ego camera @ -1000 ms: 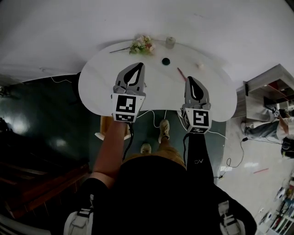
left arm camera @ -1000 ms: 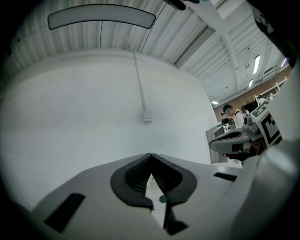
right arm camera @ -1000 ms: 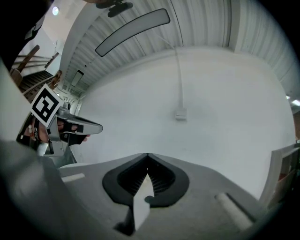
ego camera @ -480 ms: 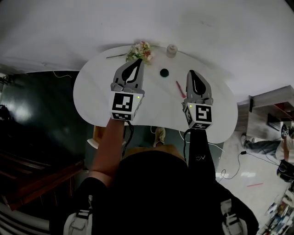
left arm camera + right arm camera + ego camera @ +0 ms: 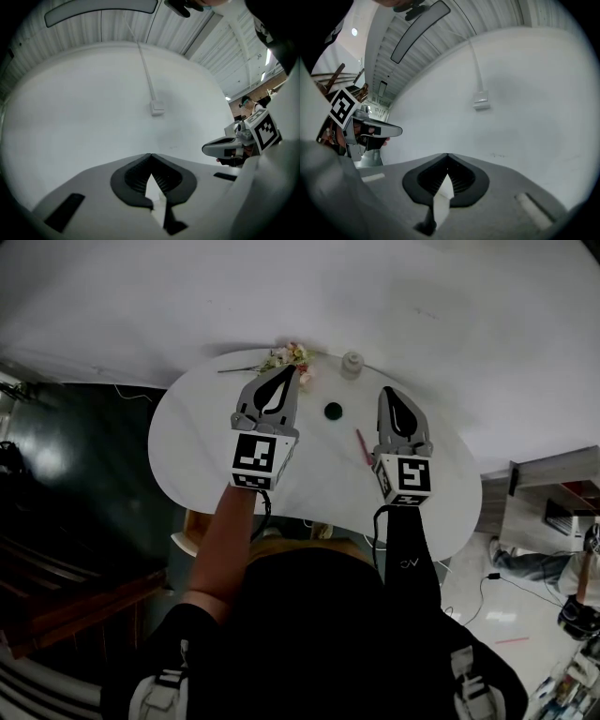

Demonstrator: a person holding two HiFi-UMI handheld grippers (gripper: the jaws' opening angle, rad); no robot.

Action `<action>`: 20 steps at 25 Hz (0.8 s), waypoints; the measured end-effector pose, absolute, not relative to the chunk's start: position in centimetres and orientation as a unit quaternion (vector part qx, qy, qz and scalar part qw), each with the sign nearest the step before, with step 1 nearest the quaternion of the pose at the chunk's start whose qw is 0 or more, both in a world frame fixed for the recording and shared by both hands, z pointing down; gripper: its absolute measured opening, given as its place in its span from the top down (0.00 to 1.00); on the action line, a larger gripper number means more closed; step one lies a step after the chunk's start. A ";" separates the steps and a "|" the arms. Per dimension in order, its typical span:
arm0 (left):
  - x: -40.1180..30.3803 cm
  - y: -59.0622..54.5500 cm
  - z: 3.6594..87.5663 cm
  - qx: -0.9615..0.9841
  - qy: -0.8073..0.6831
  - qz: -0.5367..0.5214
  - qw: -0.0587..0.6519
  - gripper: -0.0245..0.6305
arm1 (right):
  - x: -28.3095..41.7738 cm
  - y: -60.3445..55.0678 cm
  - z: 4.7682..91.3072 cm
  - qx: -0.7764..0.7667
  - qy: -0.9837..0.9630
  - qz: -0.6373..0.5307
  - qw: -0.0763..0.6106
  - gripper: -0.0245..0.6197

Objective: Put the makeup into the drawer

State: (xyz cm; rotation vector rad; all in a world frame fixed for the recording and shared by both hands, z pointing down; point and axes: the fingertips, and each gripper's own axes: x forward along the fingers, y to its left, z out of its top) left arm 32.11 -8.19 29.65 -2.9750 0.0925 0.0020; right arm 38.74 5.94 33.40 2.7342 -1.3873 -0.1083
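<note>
A white, rounded table point(image 5: 206, 442) stands against a white wall. On it lie a small black round compact point(image 5: 333, 411) and a thin red stick point(image 5: 362, 446); a little white jar point(image 5: 352, 362) stands at the far edge. My left gripper point(image 5: 287, 370) hovers over the table left of the compact, jaws shut and empty point(image 5: 150, 155). My right gripper point(image 5: 388, 391) hovers just right of the red stick, also shut with nothing in it point(image 5: 448, 155). Both point level at the wall. Each gripper view shows the other gripper point(image 5: 225, 146) point(image 5: 377, 130) at its side.
A bunch of flowers point(image 5: 289, 356) lies at the table's far edge by my left gripper's tip. A cable runs down the wall to a socket point(image 5: 157, 109). A grey shelf unit point(image 5: 553, 493) stands on the floor at right, a dark floor area point(image 5: 75, 474) at left.
The person has stepped up to the table. Both grippers have moved forward over it, level and still shut. The feet and cables under the near edge have gone out of sight.
</note>
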 end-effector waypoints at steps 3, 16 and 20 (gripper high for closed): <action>32.3 -8.2 29.9 -0.996 0.028 -0.003 0.087 0.95 | 38.8 5.5 34.2 0.889 -0.455 -0.027 0.044 0.96; 32.6 -8.3 31.9 -0.995 0.020 -0.021 0.093 0.95 | 38.8 7.1 57.9 0.789 -0.479 0.304 0.236 0.80; 32.6 -8.4 32.1 -0.995 0.024 -0.027 0.095 0.95 | 37.8 8.6 62.9 0.755 -0.477 0.365 0.261 0.80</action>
